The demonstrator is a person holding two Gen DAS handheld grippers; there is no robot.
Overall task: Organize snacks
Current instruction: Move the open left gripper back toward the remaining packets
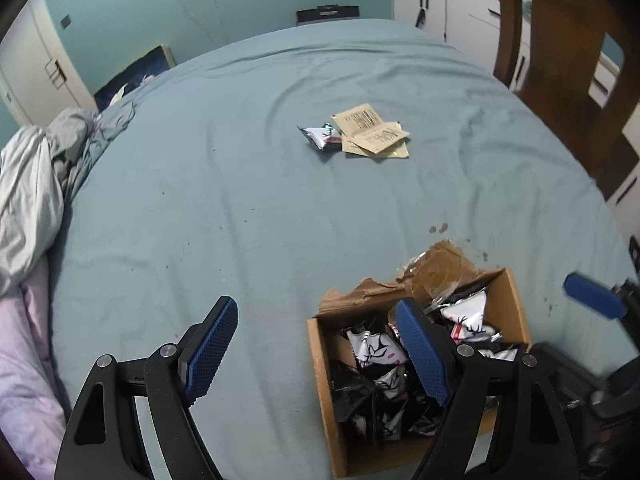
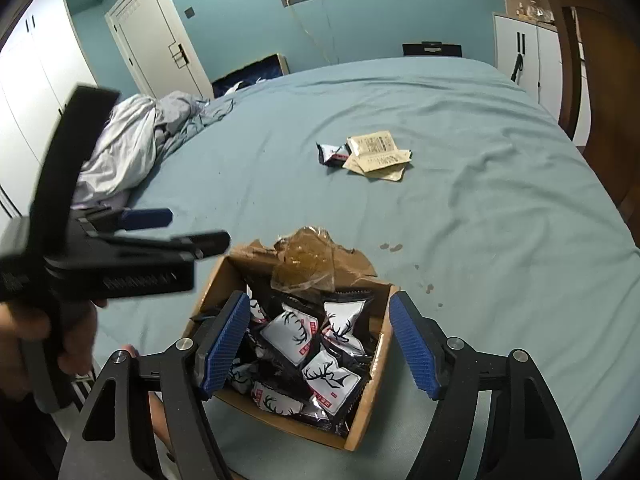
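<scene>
An open cardboard box (image 1: 320,392) (image 2: 376,392) sits on the blue bed sheet near the front edge, filled with several black-and-white snack packets (image 1: 374,350) (image 2: 294,338) printed with antlers. Farther out on the bed lie one black-and-white packet (image 1: 322,136) (image 2: 334,154) and a few beige packets (image 1: 374,132) (image 2: 380,154). My left gripper (image 1: 316,354) is open and empty, left of the box with its right finger over it. My right gripper (image 2: 320,346) is open and empty, just above the box. The left gripper also shows in the right wrist view (image 2: 160,232).
Crumpled grey bedding (image 1: 36,184) (image 2: 128,148) lies at the bed's left side. A wooden chair (image 1: 560,64) stands at the right. White cabinets (image 2: 524,56) and a door (image 2: 156,36) line the far walls. A torn flap with clear tape (image 2: 308,260) sticks up behind the box.
</scene>
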